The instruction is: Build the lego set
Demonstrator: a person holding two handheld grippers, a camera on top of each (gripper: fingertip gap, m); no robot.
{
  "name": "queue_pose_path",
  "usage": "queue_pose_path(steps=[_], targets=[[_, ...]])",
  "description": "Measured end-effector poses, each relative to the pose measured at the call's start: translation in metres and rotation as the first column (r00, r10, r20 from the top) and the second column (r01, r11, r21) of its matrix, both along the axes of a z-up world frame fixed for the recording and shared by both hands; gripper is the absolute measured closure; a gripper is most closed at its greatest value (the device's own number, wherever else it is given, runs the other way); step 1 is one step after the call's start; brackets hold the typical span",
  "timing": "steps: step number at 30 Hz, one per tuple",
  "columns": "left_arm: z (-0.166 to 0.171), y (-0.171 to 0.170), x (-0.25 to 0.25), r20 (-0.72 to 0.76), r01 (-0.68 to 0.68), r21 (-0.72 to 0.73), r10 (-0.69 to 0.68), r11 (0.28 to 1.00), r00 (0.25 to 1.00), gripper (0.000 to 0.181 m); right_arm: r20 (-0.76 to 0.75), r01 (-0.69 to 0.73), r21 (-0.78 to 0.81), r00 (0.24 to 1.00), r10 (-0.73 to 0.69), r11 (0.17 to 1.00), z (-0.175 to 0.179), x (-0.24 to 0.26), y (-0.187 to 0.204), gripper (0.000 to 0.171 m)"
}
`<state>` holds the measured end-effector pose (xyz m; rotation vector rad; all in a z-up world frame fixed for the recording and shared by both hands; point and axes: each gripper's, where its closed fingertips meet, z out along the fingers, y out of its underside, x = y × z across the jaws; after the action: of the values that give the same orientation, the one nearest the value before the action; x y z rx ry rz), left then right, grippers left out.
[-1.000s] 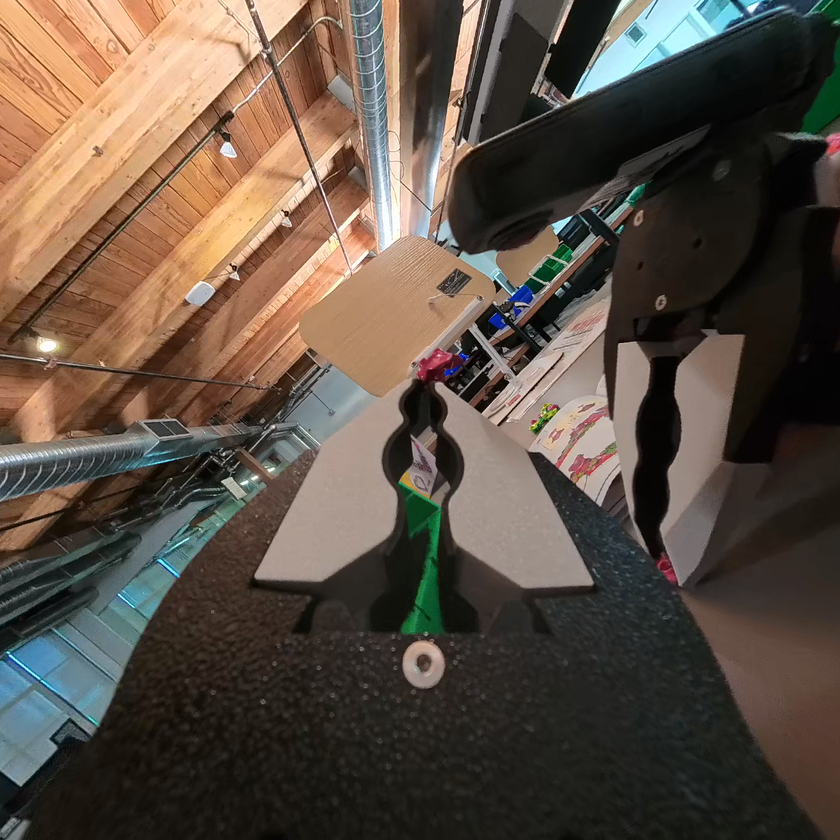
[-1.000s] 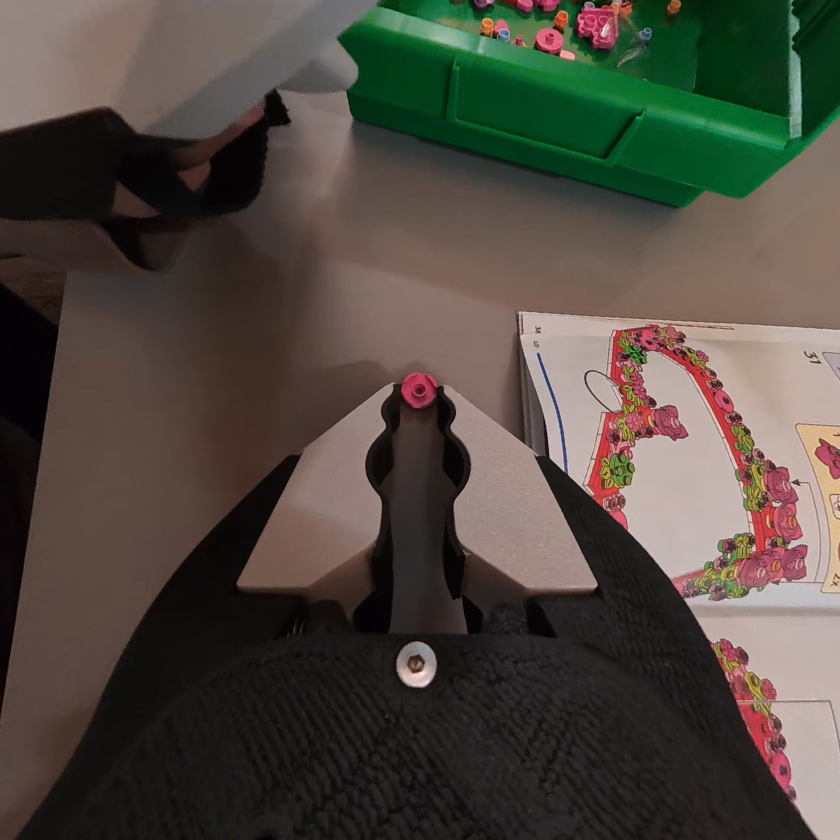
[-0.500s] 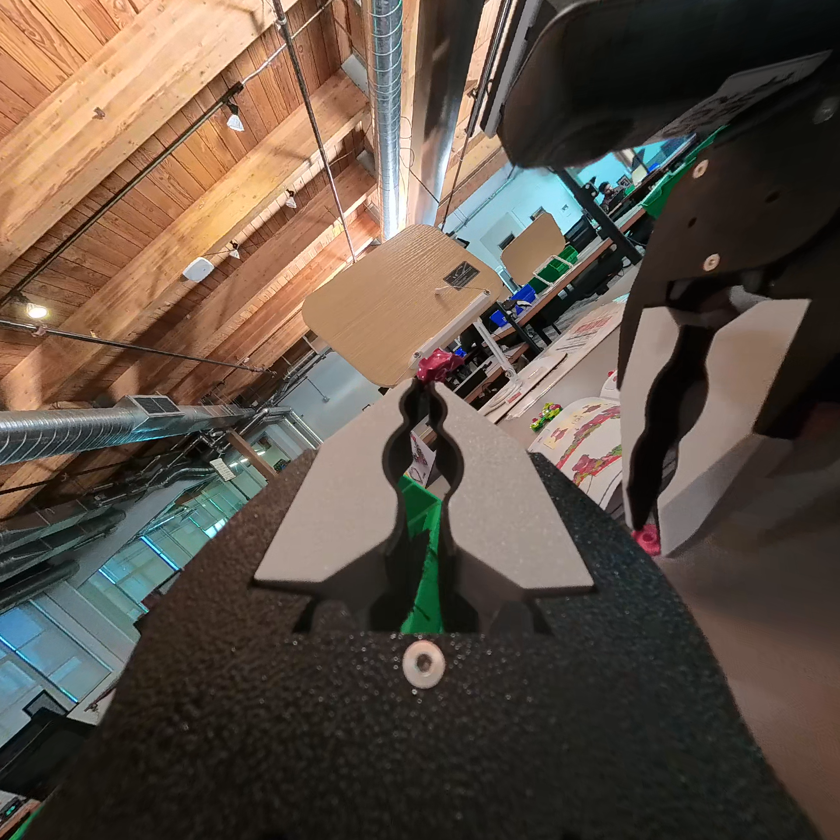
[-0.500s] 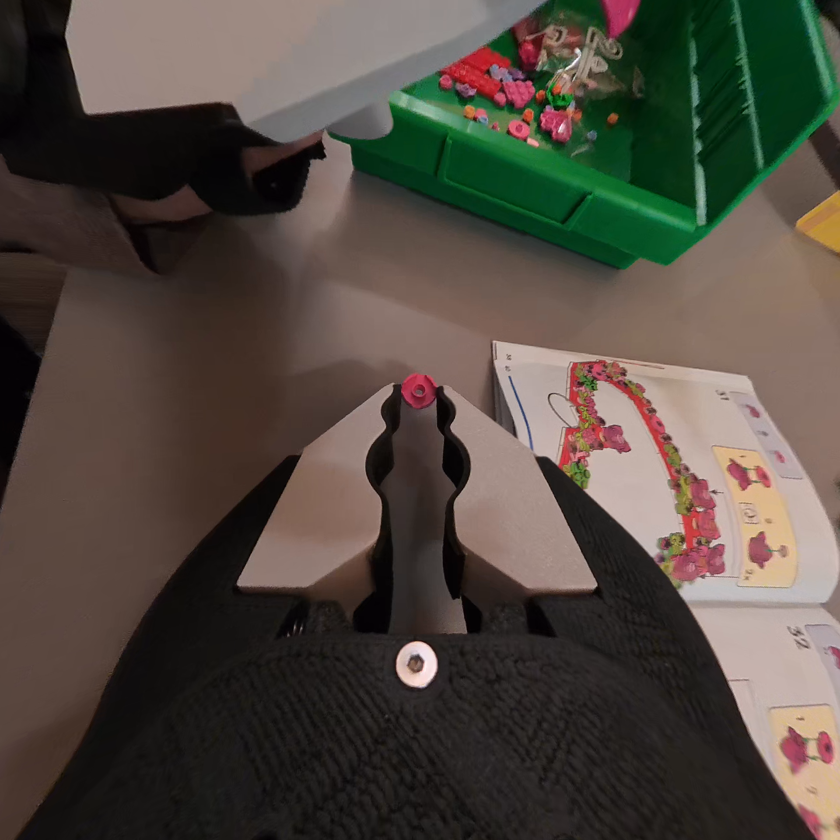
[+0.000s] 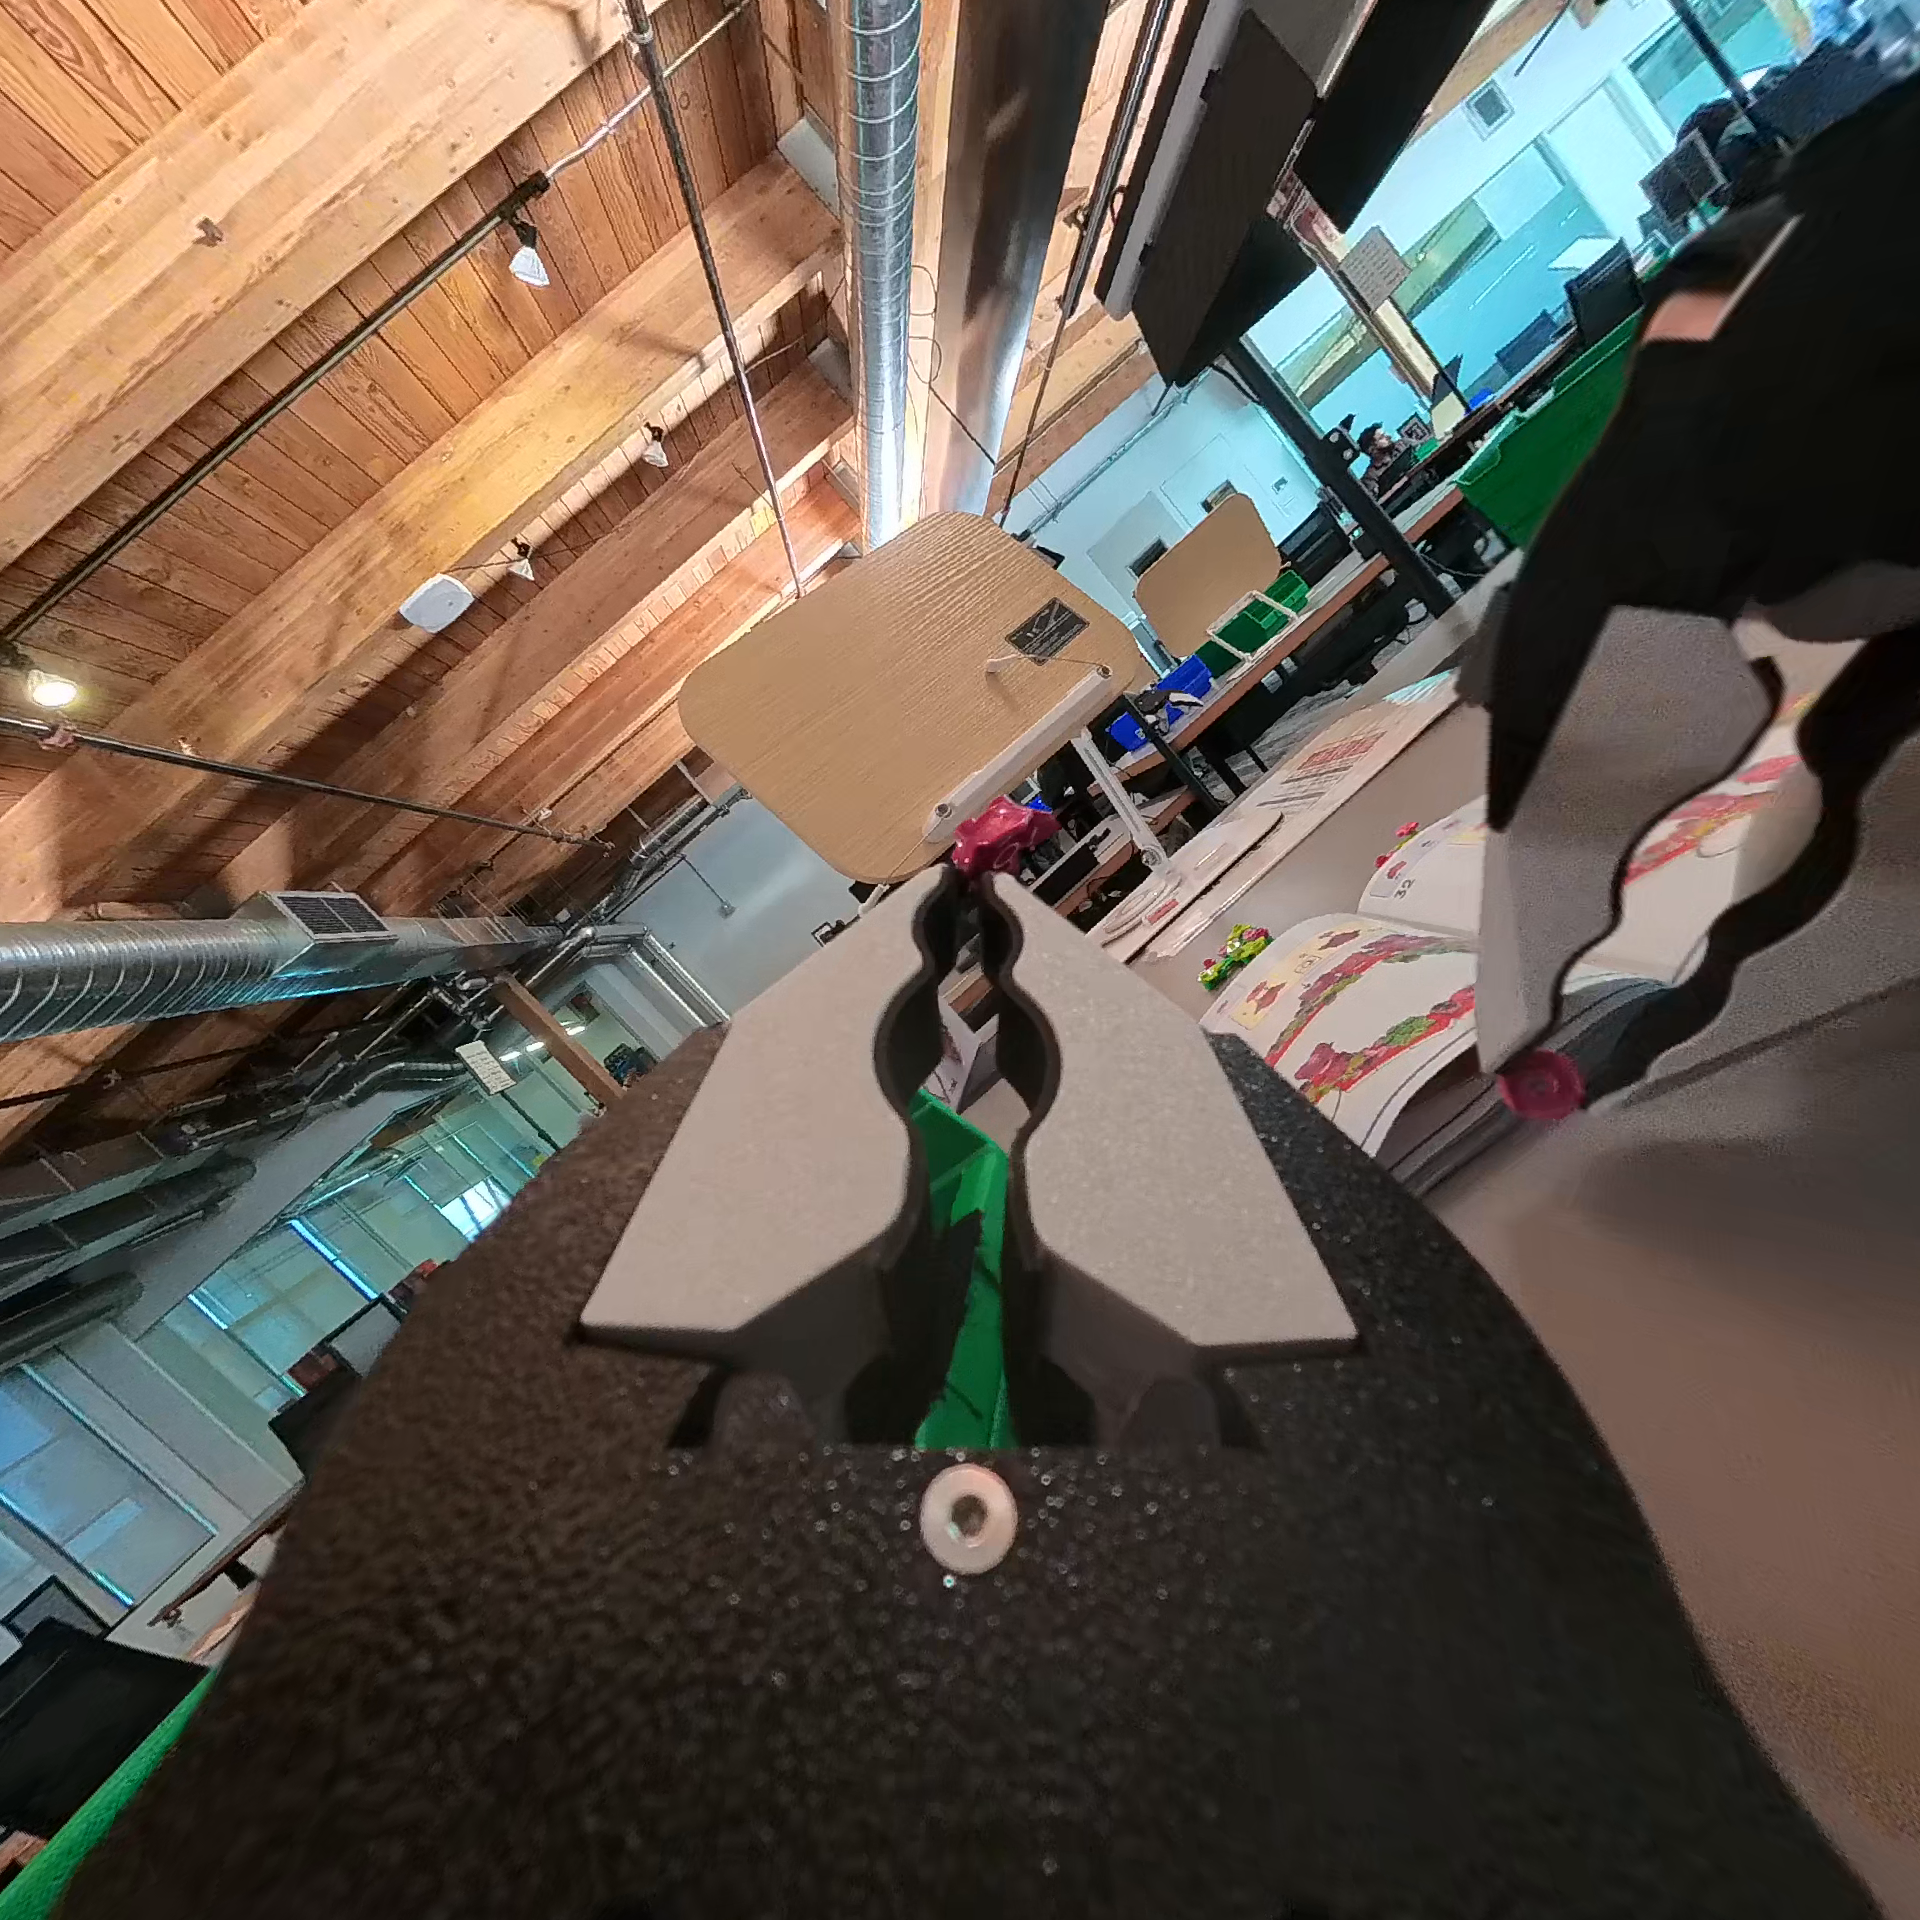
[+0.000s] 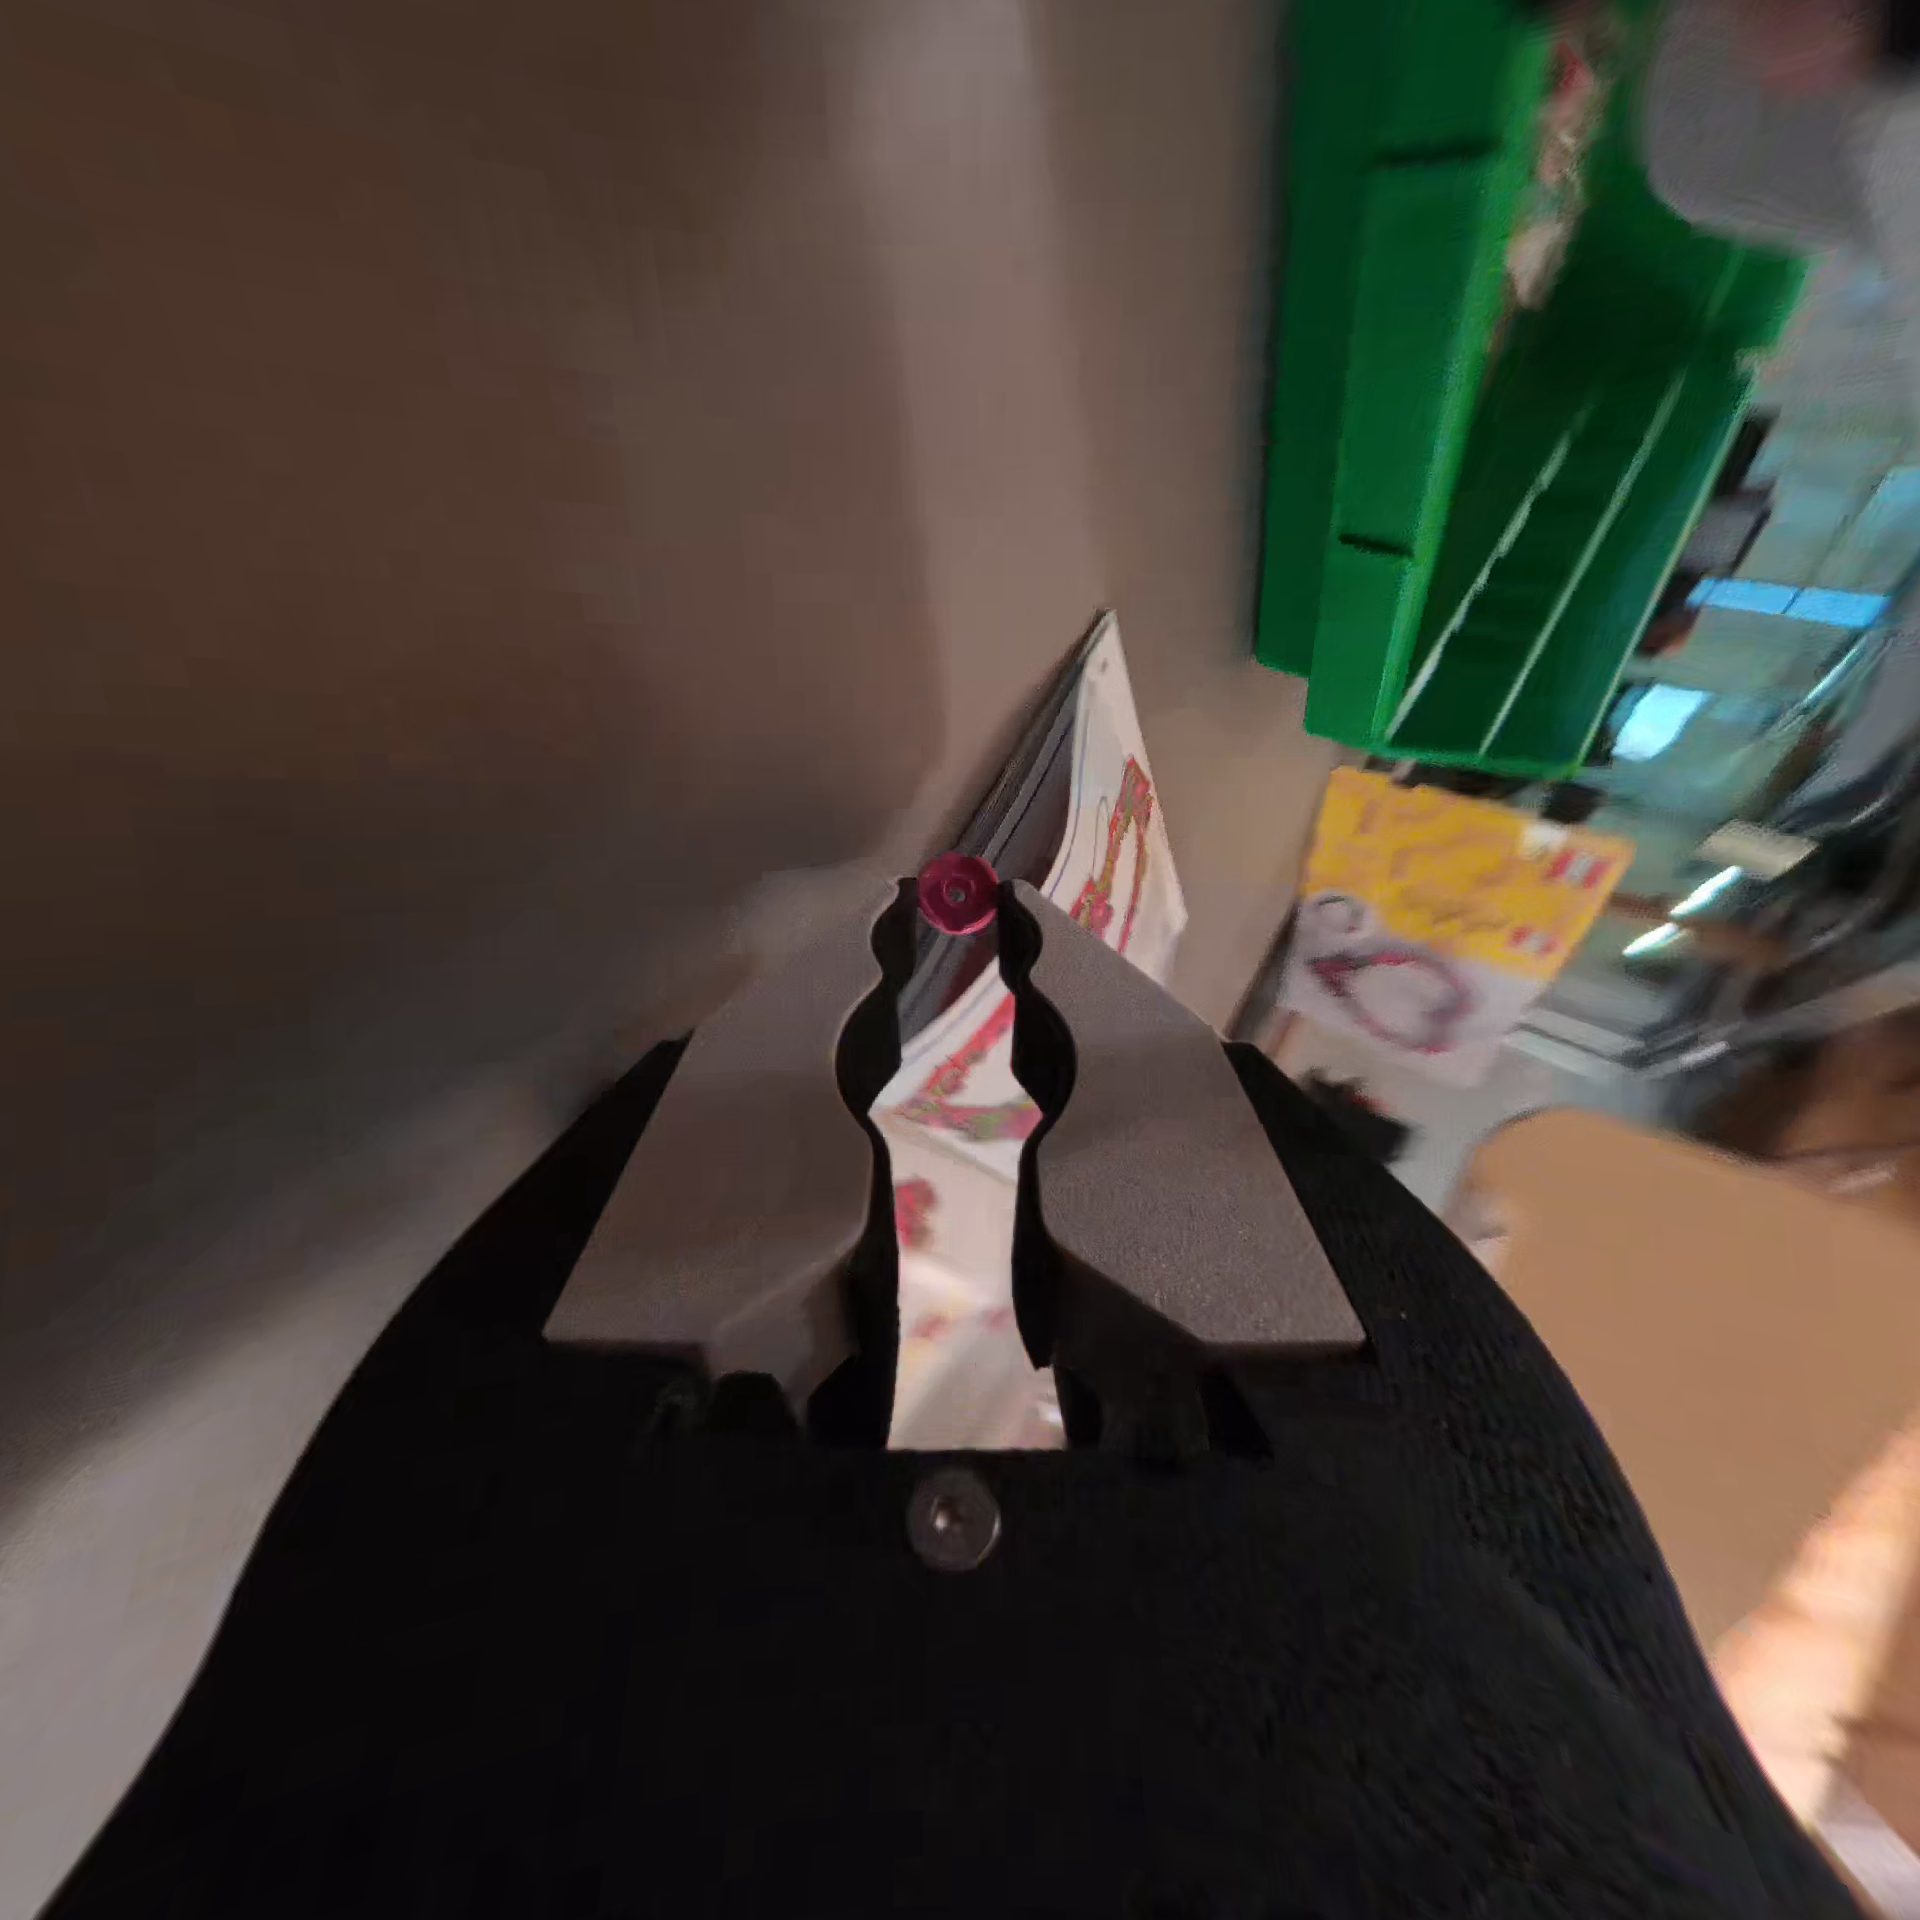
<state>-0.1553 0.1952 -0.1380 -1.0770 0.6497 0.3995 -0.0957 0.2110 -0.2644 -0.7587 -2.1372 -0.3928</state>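
My left gripper (image 5: 974, 881) is shut on a dark pink flower piece (image 5: 992, 834) and points up toward the ceiling. My right gripper (image 6: 958, 896) is shut on a small round magenta stud (image 6: 957, 891). In the left wrist view the right gripper (image 5: 1536, 1072) hangs at the right, tips down, with the stud (image 5: 1541, 1084) just above the open instruction booklet (image 5: 1351, 987). The booklet (image 6: 1117, 831) also shows, blurred, behind the right gripper's tips.
A green parts bin (image 6: 1475, 416) stands at the upper right of the right wrist view, blurred. A yellow box (image 6: 1455, 914) lies beyond the booklet. A small green and pink build (image 5: 1233, 951) sits on the grey table (image 5: 1662, 1351). A wooden panel (image 5: 883, 707) is ahead.
My right gripper has swung and tilted sharply, carrying the stud down to the right over the booklet; its view is now blurred. My left gripper has kept the flower piece and turned slightly.
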Motion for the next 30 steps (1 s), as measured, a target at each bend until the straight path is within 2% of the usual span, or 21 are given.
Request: queue_pose_path(steps=[3,8,11,17,23,27,30], targets=[[0.000,-0.001,0.002,0.008,0.011,-0.003,-0.011,1.000,1.000,0.181,0.256,-0.243,0.233,0.949,0.182,0.942,0.001,0.007,-0.002,0.157],[0.001,-0.001,0.003,0.011,0.021,-0.006,-0.021,1.000,1.000,0.181,0.548,-0.587,0.323,0.755,0.359,0.742,-0.006,0.012,-0.018,0.157],[0.000,-0.002,0.003,0.011,0.024,-0.006,-0.024,1.000,1.000,0.180,0.635,-0.695,0.304,0.658,0.405,0.651,-0.011,0.015,-0.026,0.157],[0.001,-0.003,0.003,0.018,0.034,-0.004,-0.034,0.999,0.999,0.180,0.704,-0.849,0.285,0.501,0.504,0.445,-0.012,0.015,-0.045,0.157],[0.001,-0.004,0.005,0.021,0.041,-0.004,-0.041,0.999,0.999,0.181,0.731,-0.896,0.183,0.399,0.554,0.404,-0.015,0.023,-0.055,0.157],[0.002,-0.004,0.005,0.024,0.046,-0.002,-0.046,0.999,0.999,0.181,0.717,-0.896,0.163,0.395,0.574,0.413,-0.014,0.021,-0.059,0.148],[0.004,-0.005,0.004,0.030,0.047,0.004,-0.048,0.999,0.998,0.181,0.699,-0.877,0.163,0.426,0.575,0.452,-0.012,0.021,-0.059,0.134]])
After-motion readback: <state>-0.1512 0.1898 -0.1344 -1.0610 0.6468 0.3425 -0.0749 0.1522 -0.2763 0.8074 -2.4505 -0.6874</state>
